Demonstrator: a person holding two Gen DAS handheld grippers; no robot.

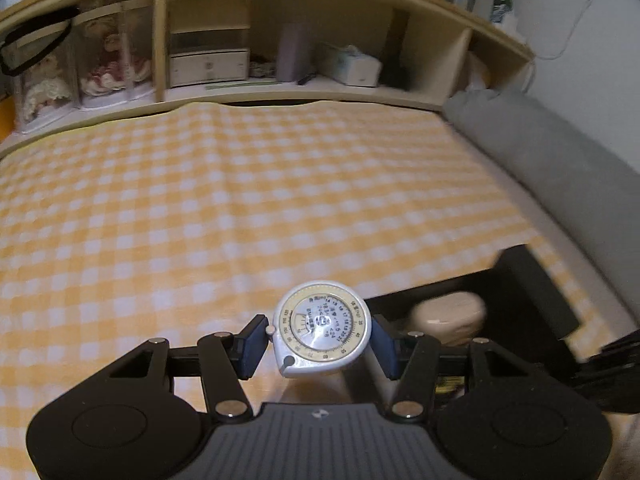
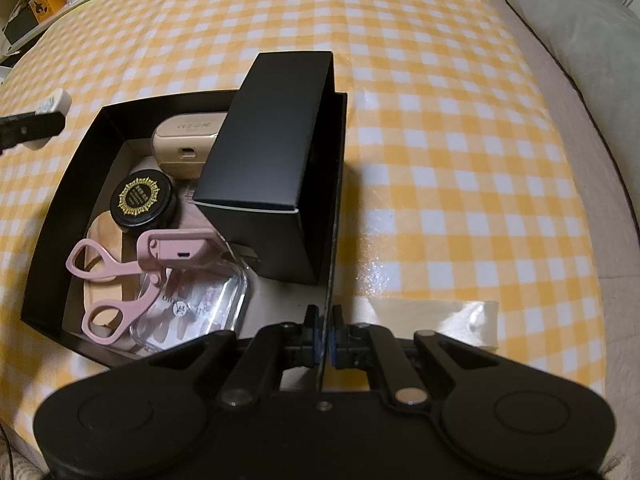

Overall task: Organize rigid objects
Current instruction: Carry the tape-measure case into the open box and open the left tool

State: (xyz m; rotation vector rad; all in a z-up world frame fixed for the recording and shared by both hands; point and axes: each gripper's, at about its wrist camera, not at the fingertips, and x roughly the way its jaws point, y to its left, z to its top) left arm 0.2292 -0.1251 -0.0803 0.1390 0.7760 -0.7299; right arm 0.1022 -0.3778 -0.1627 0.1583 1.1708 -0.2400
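One black tray [image 2: 60, 200] holds six items; one tape measure [image 1: 320, 332] stays outside.

Left gripper [image 1: 320, 346] pointed forward and down, its blue pads [image 1: 253, 346] pressed on both sides of a round white tape measure [image 1: 322, 334], carried clear of the surface. Right gripper [image 2: 325, 334] aimed steeply down, jaws nearly together, pinching the thin near-right wall of the black box [image 2: 335, 216]. No hands or sleeves visible.
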